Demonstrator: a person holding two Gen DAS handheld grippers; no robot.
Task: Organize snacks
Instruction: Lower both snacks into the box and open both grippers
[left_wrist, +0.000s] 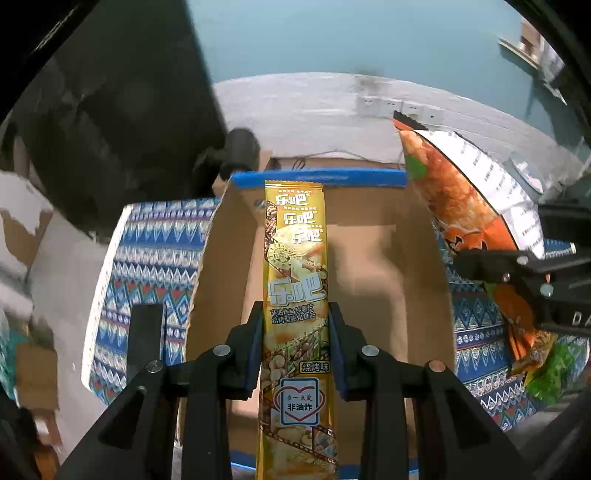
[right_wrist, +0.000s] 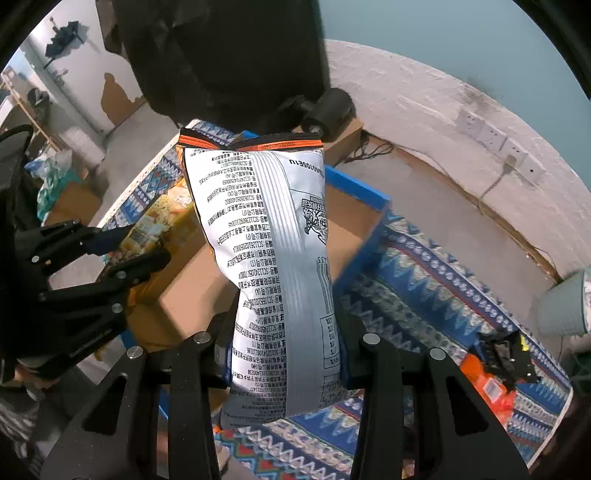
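Note:
My left gripper (left_wrist: 296, 314) is shut on a long yellow snack packet (left_wrist: 295, 251) and holds it over the open cardboard box (left_wrist: 376, 273) with blue-taped rim. My right gripper (right_wrist: 284, 332) is shut on an orange and white chip bag (right_wrist: 269, 236), its printed back facing the camera, held beside the box's right side (right_wrist: 354, 218). The chip bag also shows in the left wrist view (left_wrist: 461, 195) with the right gripper (left_wrist: 484, 267) at the right. The left gripper (right_wrist: 122, 247) with the yellow packet (right_wrist: 162, 218) shows at the left of the right wrist view.
The box stands on a table with a blue patterned cloth (left_wrist: 155, 251). An orange object (right_wrist: 491, 387) and a white cup (right_wrist: 565, 306) lie at the cloth's right. A green-edged packet (left_wrist: 546, 369) lies right of the box. A dark chair (right_wrist: 229, 55) stands behind.

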